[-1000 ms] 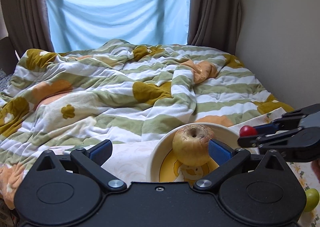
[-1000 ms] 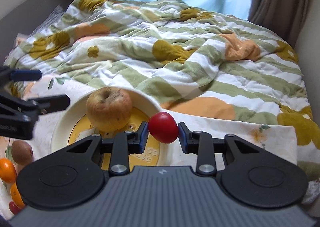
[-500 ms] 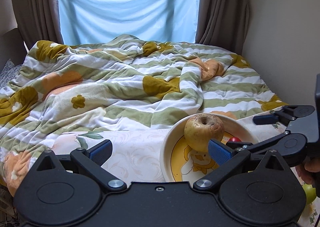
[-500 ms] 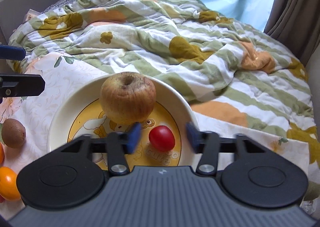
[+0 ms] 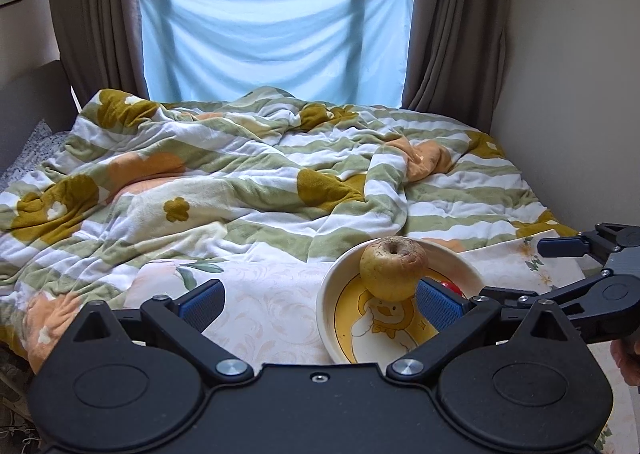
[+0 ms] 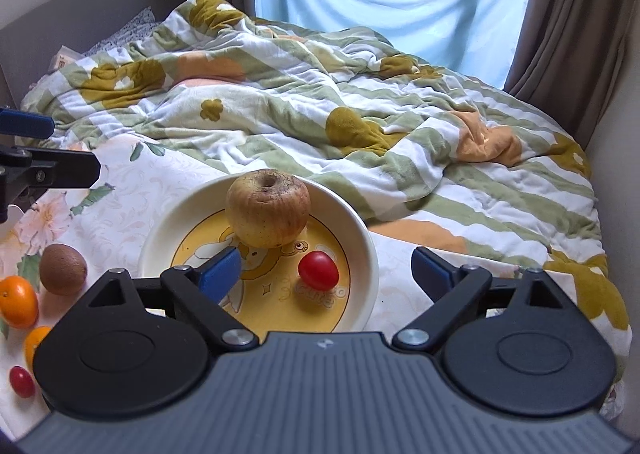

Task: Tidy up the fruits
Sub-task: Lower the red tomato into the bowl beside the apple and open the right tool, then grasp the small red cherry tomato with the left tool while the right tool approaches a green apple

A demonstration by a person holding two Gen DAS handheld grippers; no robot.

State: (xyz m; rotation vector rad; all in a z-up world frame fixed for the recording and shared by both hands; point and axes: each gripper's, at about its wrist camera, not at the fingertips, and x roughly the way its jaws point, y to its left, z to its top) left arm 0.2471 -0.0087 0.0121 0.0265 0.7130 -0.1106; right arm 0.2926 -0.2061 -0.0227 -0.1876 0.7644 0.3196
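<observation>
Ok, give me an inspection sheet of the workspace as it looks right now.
Surface: floral cloth spread on the bed.
Job's things: apple and small tomato in the plate; kiwi, orange and another tomato lie loose on the cloth.
Clutter: rumpled blanket.
Grippers: left hand-held gripper open, empty; right hand-held gripper open, empty.
Cables: nothing seen.
Surroundings: curtains, covered window.

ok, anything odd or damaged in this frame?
The apple in the plate looks wrinkled, with brown blotches around the stem dimple, so it seems past its best. The cherry tomato beside it looks fine. Nothing is spilled.
</observation>
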